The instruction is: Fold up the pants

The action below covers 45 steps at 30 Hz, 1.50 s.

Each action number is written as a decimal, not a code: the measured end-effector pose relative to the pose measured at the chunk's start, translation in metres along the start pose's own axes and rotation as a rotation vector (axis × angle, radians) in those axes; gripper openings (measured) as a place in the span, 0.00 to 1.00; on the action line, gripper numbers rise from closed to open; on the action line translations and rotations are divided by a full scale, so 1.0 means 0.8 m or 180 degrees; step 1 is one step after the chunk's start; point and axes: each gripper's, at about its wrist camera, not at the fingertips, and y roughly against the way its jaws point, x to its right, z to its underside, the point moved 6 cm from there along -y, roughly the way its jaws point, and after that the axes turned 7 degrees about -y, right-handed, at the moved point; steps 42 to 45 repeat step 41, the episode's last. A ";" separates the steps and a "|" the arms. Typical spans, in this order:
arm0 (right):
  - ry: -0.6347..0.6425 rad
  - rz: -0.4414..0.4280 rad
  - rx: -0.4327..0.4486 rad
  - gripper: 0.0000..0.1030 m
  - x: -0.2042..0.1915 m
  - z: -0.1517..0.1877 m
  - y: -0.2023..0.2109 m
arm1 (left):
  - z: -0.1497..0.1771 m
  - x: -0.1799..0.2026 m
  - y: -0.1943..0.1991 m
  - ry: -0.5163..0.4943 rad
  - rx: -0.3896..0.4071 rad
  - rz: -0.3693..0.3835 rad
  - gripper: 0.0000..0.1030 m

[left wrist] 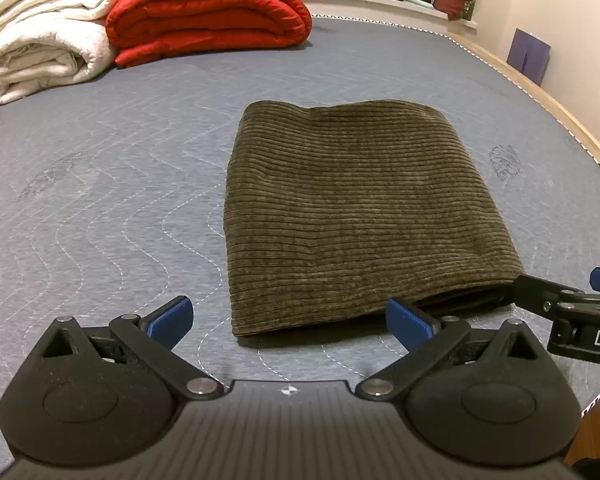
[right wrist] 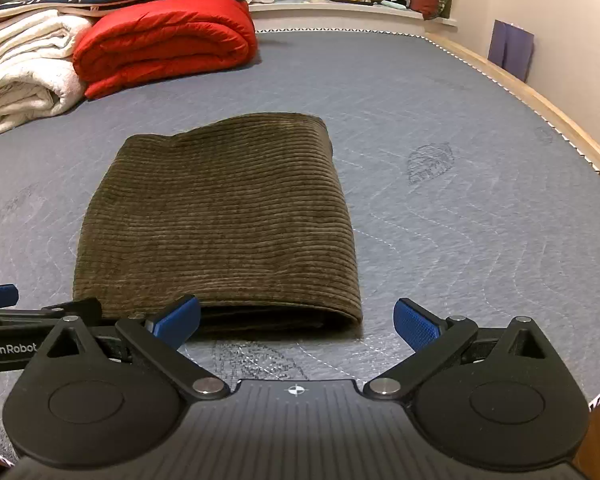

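Your pants (left wrist: 364, 216) lie folded into a compact olive corduroy rectangle on the grey quilted mattress (left wrist: 100, 200), the layered edge facing you. Your left claw (left wrist: 290, 322) is spread wide and holds nothing, just short of the near left corner. Your right claw (right wrist: 296, 322) is likewise spread and empty at the near right corner. A red quilt (left wrist: 208, 12) and white blankets (left wrist: 40, 36) sit far back.

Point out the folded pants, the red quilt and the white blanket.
folded pants (left wrist: 360, 208), left wrist view, top corduroy face.
red quilt (right wrist: 164, 40), right wrist view, upper fold.
white blanket (left wrist: 44, 48), left wrist view, rolled middle.
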 end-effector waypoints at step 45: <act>0.0036 0.0019 -0.0012 0.99 0.000 0.003 -0.002 | -0.001 0.007 0.008 -0.0079 0.0102 0.0043 1.00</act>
